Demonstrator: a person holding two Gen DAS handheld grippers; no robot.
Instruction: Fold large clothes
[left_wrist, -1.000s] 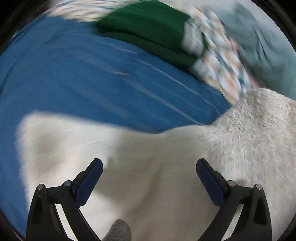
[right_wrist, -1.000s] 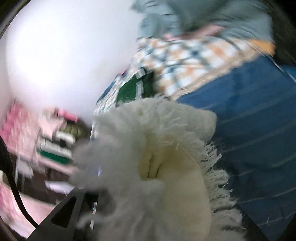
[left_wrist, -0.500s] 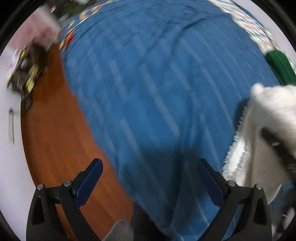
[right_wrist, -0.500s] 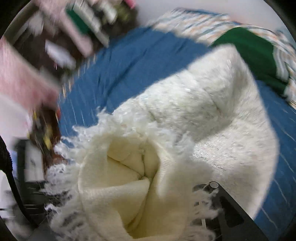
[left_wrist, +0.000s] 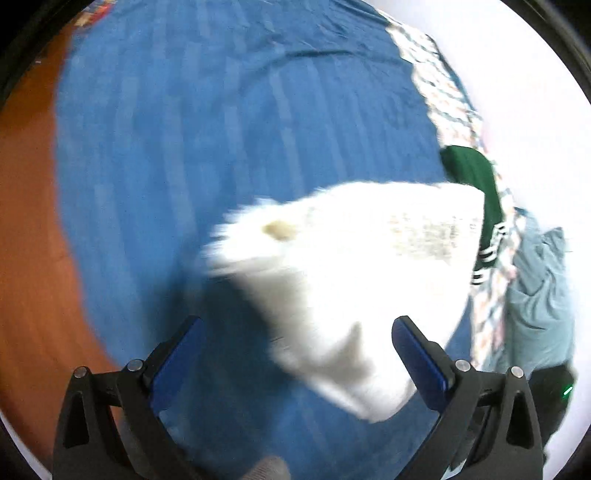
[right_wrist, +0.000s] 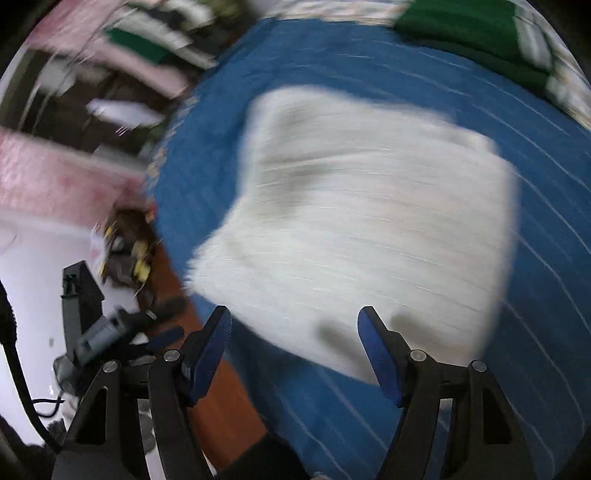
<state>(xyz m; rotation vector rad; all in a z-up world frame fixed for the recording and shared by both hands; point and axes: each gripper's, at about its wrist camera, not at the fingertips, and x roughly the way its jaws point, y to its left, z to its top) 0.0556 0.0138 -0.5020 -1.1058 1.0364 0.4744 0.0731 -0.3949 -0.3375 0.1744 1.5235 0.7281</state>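
White fringed garment (right_wrist: 354, 225): one, lying on the blue sheet (left_wrist: 229, 122).
Green garment (left_wrist: 476, 184): one, beyond it.
Left gripper (left_wrist: 295, 354): fingers apart, empty.
Right gripper (right_wrist: 295, 347): fingers apart, empty.

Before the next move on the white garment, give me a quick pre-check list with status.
1. Left hand-held gripper open and empty: ok.
2. Right hand-held gripper open and empty: ok.
3. White fuzzy garment lying on the blue bedspread, free of both grippers: ok.
4. Garment folded into a compact, roughly square shape: ok in the right wrist view; edge neatness cannot tell, both views are motion-blurred.
5. Garment fully on the bed, away from the wooden edge: ok.
6. Clear of the green garment at the far side: cannot tell; in the left wrist view they overlap or touch.
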